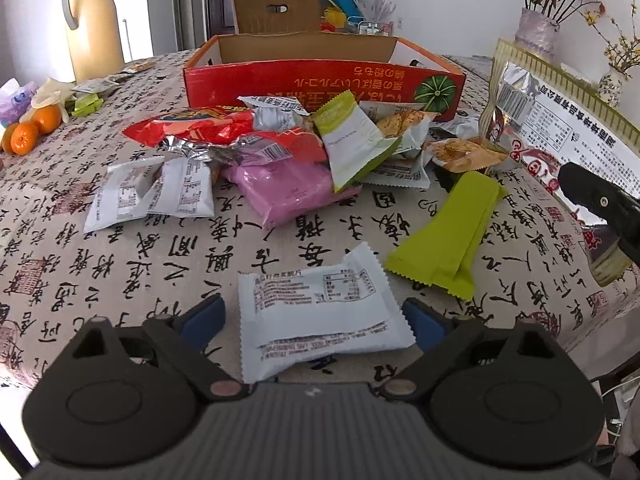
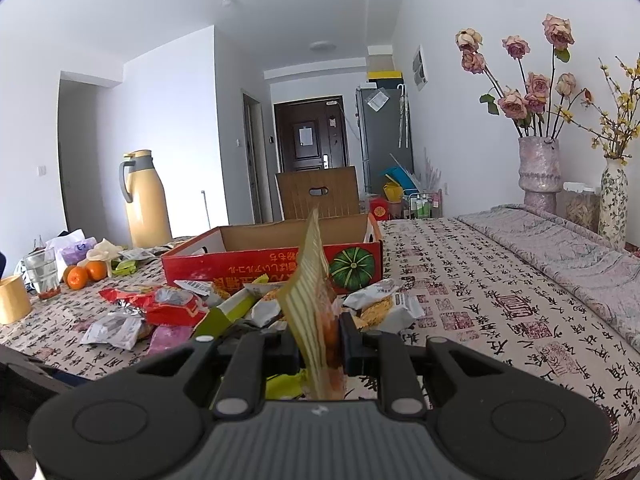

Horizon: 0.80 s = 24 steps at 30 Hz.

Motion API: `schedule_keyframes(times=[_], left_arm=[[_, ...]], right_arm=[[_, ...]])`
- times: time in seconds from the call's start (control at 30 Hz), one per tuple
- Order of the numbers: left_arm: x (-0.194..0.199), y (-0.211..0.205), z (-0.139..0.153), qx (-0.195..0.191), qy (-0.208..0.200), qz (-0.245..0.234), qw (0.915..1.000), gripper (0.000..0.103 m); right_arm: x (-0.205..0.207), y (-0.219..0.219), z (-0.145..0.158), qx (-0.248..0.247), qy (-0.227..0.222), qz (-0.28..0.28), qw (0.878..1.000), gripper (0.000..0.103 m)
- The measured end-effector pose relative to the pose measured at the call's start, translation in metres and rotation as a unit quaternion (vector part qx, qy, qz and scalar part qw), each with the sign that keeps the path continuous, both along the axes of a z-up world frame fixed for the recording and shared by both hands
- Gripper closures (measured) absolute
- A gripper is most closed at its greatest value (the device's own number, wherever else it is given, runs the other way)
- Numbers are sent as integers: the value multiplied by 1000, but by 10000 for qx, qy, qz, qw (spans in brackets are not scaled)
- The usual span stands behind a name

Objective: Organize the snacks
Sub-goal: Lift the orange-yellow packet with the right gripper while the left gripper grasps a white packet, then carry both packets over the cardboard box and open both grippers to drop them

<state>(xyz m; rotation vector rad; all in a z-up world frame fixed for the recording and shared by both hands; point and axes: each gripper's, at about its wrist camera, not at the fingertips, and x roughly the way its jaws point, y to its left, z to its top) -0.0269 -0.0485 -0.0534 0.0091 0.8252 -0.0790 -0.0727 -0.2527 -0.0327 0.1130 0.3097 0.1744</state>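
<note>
My left gripper (image 1: 314,316) is open, its blue pads on either side of a white snack packet (image 1: 320,308) lying flat on the tablecloth. My right gripper (image 2: 320,340) is shut on a striped yellow snack bag (image 2: 314,280), held upright above the table; the bag also shows in the left wrist view (image 1: 560,136) at the right. A pile of snack packets (image 1: 280,148) lies in front of an open red cardboard box (image 1: 320,84), which also shows in the right wrist view (image 2: 272,260). A lime-green packet (image 1: 444,236) lies to the right of the white one.
A yellow thermos (image 1: 92,20), oranges (image 1: 32,130) and tissues stand at the far left. Flower vases (image 2: 538,172) stand at the right by a folded cloth. A glass (image 2: 40,272) and a yellow roll (image 2: 12,300) sit at the left edge.
</note>
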Motion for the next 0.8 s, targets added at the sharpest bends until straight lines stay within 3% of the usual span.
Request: schedule_keyframes(times=[0.13, 0.5, 0.67, 0.8], left_arm=[[-1, 2, 3, 30, -39, 70, 10000, 22], [-3, 5, 6, 25, -130, 76, 9999, 35], [-7, 4, 10, 63, -269, -9, 9996, 50], [-9, 4, 14, 63, -399, -67, 9992, 55]], right_arm=[[-2, 1, -1, -19, 1, 22, 10000, 86], [-4, 4, -1, -63, 1, 37, 10000, 86], [-4, 4, -1, -62, 0, 38, 10000, 86], [-4, 4, -1, -64, -1, 39, 10000, 86]])
